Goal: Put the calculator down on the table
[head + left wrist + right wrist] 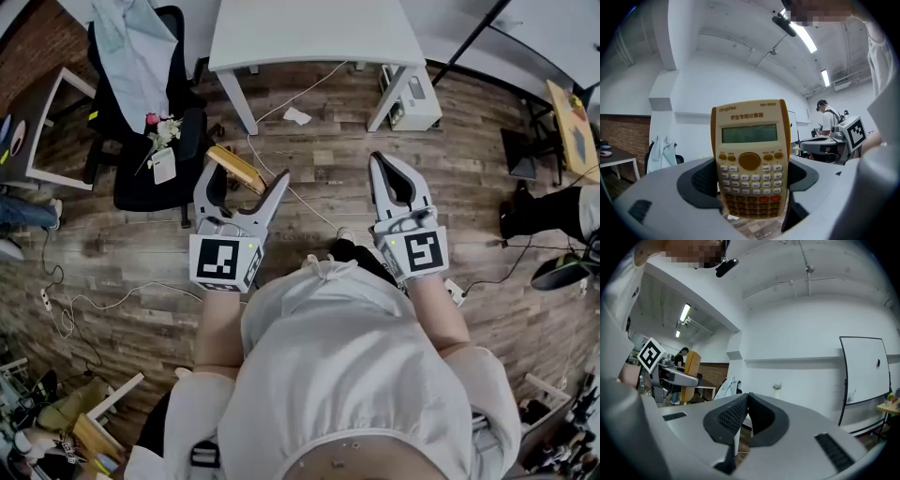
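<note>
A yellow scientific calculator [751, 159] stands upright between the pads of my left gripper [750, 185], keys and display facing the camera; the wide jaws are shut on its two long edges. From the head view the calculator [236, 167] shows edge-on in the left gripper [244, 183], held level over the wooden floor. My right gripper [382, 161] hovers beside it, shut with nothing between its pads [736, 413]. The white table [314, 37] stands ahead, a short way beyond both grippers.
A black office chair [141, 141] draped with clothing and a small bunch of flowers [161, 131] stands to the left. Cables [281, 187] run over the wood floor. A dark table [37, 122] sits far left, and a whiteboard [865, 371] stands to the right.
</note>
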`<control>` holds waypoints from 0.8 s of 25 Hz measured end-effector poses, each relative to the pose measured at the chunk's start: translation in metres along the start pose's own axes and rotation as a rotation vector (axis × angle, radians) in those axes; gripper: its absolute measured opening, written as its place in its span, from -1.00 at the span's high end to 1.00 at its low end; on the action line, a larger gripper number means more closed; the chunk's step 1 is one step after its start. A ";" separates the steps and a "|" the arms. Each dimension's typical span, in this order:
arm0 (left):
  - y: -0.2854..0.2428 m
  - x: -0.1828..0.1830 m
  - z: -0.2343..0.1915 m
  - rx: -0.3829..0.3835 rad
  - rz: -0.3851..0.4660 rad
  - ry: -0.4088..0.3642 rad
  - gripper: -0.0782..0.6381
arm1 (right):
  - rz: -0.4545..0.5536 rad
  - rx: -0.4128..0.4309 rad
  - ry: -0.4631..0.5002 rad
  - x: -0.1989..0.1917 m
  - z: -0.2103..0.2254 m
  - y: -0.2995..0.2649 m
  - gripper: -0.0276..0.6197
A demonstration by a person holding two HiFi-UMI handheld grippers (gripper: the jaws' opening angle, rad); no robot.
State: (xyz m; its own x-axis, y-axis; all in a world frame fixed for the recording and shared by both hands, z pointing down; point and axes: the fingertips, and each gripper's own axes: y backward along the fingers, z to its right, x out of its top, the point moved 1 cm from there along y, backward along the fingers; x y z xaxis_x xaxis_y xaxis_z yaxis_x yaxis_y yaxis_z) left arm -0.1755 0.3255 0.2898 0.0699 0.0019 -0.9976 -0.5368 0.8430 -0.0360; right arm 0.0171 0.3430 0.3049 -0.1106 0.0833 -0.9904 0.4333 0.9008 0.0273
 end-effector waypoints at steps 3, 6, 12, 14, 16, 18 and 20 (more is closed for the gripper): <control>0.001 -0.004 -0.006 0.002 -0.008 0.007 -0.40 | -0.005 -0.019 -0.032 -0.003 0.000 -0.004 0.91; -0.003 -0.008 -0.014 0.012 -0.020 0.015 -0.40 | -0.019 -0.014 -0.052 -0.008 0.003 -0.014 0.90; -0.026 -0.018 -0.036 0.046 -0.031 0.026 -0.40 | -0.034 0.008 -0.064 -0.023 0.017 -0.054 0.90; -0.041 -0.018 -0.043 0.060 -0.029 0.027 -0.40 | -0.031 0.020 -0.067 -0.028 0.028 -0.071 0.90; -0.059 -0.017 -0.051 0.078 -0.026 0.025 -0.40 | -0.027 0.039 -0.069 -0.032 0.039 -0.092 0.90; -0.081 -0.015 -0.059 0.101 -0.026 0.024 -0.40 | -0.022 0.061 -0.073 -0.035 0.054 -0.115 0.90; -0.106 -0.014 -0.065 0.118 -0.025 0.021 -0.40 | -0.016 0.083 -0.077 -0.036 0.072 -0.138 0.90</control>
State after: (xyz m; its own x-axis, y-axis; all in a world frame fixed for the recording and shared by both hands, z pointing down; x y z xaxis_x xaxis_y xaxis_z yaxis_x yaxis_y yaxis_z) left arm -0.1748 0.2013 0.3035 0.0635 -0.0303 -0.9975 -0.4326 0.8999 -0.0549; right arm 0.0259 0.1845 0.3270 -0.0504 0.0330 -0.9982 0.5052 0.8630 0.0031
